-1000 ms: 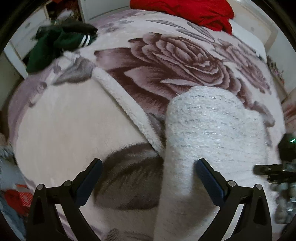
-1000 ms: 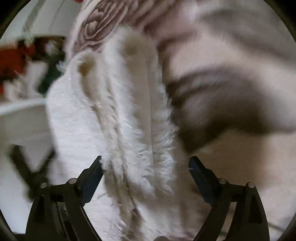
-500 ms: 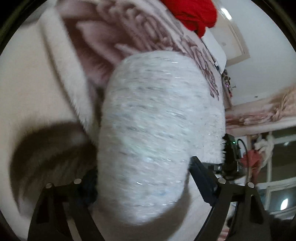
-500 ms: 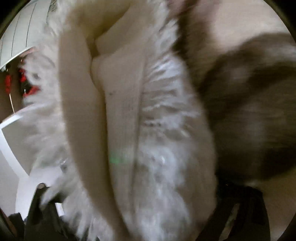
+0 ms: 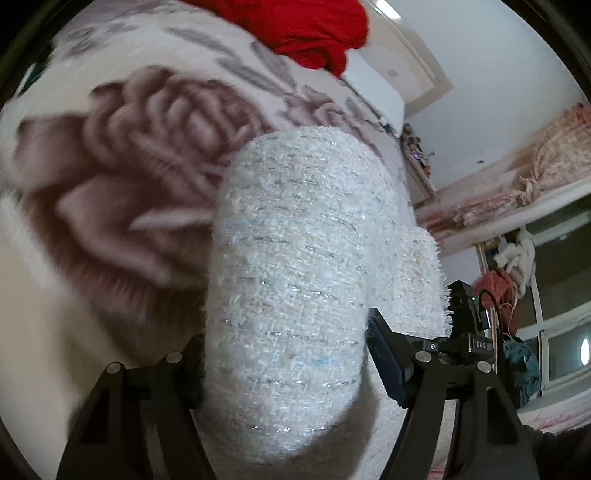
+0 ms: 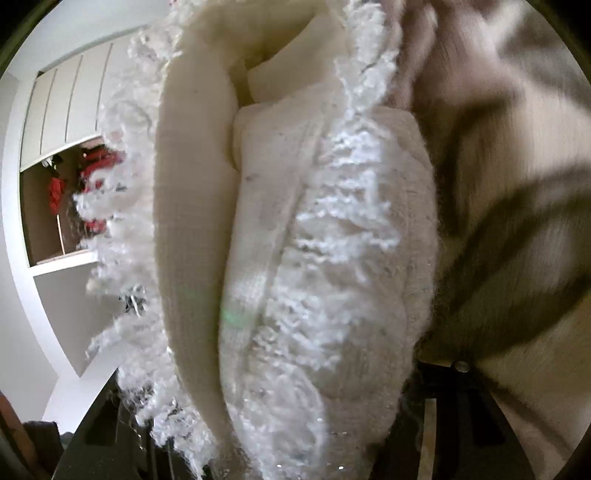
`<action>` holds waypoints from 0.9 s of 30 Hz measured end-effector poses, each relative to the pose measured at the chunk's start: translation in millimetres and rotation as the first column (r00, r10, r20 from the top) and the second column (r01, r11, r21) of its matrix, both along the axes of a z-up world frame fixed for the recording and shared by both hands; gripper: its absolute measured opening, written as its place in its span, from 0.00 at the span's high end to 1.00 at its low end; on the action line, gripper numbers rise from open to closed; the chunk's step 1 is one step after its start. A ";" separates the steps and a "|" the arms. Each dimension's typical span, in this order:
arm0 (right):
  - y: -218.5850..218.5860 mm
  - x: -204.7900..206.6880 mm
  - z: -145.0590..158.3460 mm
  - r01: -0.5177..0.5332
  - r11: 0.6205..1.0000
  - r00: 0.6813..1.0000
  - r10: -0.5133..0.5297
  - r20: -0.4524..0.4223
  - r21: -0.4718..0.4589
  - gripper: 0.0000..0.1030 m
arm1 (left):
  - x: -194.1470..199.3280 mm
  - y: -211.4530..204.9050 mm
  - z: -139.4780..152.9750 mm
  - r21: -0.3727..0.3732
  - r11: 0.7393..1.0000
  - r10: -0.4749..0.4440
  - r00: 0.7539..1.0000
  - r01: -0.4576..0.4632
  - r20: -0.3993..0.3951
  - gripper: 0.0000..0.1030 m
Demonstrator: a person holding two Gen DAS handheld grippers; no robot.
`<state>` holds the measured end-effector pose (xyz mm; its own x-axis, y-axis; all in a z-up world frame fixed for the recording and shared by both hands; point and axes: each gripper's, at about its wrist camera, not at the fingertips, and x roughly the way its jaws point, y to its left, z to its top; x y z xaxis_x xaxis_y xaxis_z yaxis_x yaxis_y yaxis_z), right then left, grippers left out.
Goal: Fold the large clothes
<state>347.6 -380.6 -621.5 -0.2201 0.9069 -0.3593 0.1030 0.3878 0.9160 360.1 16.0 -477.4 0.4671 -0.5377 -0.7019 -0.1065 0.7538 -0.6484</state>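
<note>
Floral blanket (image 5: 122,206) behind, white garment (image 5: 295,280) between closing left gripper (image 5: 284,369) jaws

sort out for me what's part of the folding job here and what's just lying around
In the job:
- white knit garment, folded into a thick bundle
- left gripper, jaws just closed onto it
- right gripper, jaws just closed onto its fringed edge

Lying about:
- red garment
- floral blanket underneath

place: home bedroom | evidence: rose-print blanket (image 5: 122,192), wardrobe (image 6: 62,110), window (image 5: 561,332)
</note>
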 end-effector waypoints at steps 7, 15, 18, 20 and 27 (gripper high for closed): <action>-19.5 89.5 38.1 0.084 0.995 0.994 -0.080 0.074 -0.046 0.44 | 87.1 -7.8 7.0 -0.020 0.997 -0.075 0.996 0.076 0.047 0.32; -32.6 218.0 38.7 0.151 0.985 0.982 -0.139 0.130 -0.089 0.45 | 212.8 -13.7 -17.7 -0.016 0.992 -0.126 0.990 0.128 0.061 0.32; -39.9 265.2 29.1 0.166 0.980 0.978 -0.150 0.146 -0.107 0.45 | 253.4 -17.4 -34.0 -0.017 0.990 -0.140 0.988 0.142 0.064 0.32; -46.0 288.3 21.6 0.174 0.979 0.976 -0.157 0.148 -0.107 0.44 | 278.7 -22.1 -46.8 -0.009 0.989 -0.149 0.987 0.150 0.063 0.32; -56.2 361.1 -23.3 0.196 0.969 0.977 -0.180 0.111 -0.153 0.45 | 329.4 -36.6 -90.3 0.028 0.980 -0.198 0.980 0.197 0.009 0.32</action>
<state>708.7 -436.8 -644.9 -0.0088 0.8564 -0.5163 0.1029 0.5143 0.8514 689.5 -20.5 -567.7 0.3621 -0.6013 -0.7123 0.0540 0.7764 -0.6279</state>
